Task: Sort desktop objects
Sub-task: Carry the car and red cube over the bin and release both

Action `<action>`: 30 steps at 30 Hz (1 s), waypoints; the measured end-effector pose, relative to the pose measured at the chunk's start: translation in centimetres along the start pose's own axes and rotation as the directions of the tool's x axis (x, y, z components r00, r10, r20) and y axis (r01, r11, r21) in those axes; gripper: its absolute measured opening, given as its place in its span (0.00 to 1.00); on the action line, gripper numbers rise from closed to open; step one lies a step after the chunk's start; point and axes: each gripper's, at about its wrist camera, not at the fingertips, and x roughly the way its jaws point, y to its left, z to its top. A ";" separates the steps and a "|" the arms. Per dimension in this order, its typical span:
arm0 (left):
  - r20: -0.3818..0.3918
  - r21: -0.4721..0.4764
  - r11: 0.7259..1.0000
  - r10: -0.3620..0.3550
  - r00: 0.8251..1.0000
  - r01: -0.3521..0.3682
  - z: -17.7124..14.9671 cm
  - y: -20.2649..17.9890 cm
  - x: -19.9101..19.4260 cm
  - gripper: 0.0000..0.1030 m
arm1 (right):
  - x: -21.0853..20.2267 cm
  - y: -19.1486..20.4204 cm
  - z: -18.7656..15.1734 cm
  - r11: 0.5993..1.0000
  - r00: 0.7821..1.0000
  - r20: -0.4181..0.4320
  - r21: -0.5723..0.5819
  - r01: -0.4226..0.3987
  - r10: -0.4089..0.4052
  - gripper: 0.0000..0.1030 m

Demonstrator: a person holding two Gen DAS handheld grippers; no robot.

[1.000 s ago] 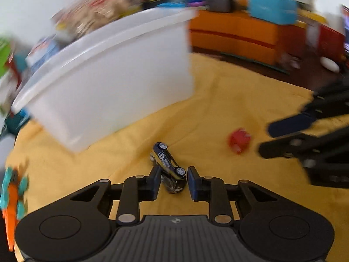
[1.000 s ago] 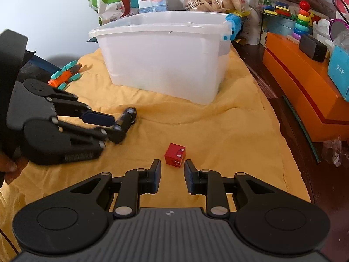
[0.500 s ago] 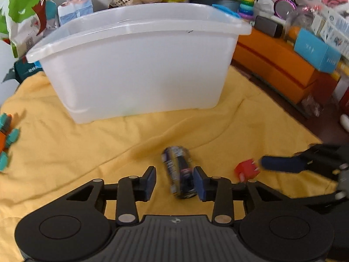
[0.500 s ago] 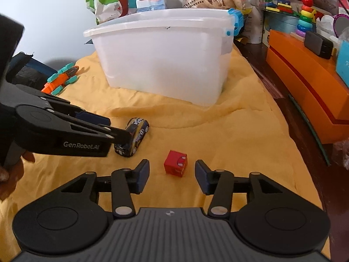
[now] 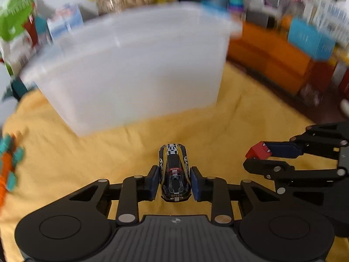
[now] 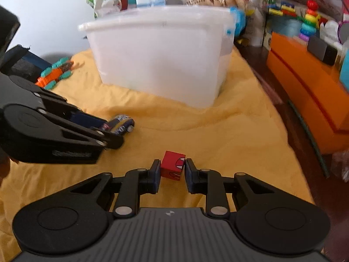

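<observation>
Frosted plastic bin (image 6: 157, 54), wrinkled yellow cloth (image 6: 229, 131)

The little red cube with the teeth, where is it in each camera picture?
Left wrist view: the red cube is at the right edge, between the right gripper's fingers.
Right wrist view: it sits low in the middle, between the same fingers, on the yellow cloth.
Shared landmark: the white bin stands behind it in both.

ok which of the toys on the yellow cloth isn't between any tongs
The orange and teal segmented plastic toy, lying alone left of the white bin. The black toy race car sits between the left tongs, the red cube between the right tongs.
</observation>
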 end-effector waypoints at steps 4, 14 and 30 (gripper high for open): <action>0.167 -0.002 1.000 0.025 0.986 -0.025 4.5 2.2 -5.3 0.33 | -3.0 -0.2 3.6 1.000 0.993 0.116 -0.020 -0.007 0.010 0.25; 0.284 0.013 0.984 0.167 0.944 -0.178 13.2 5.9 -4.4 0.33 | -3.7 0.1 14.5 0.997 0.948 0.318 -0.071 0.025 -0.001 0.26; 0.209 -0.062 0.979 0.201 0.957 -0.192 12.7 8.5 -0.6 0.64 | 2.5 -0.8 16.4 0.997 0.992 0.115 -0.052 0.064 -0.058 0.56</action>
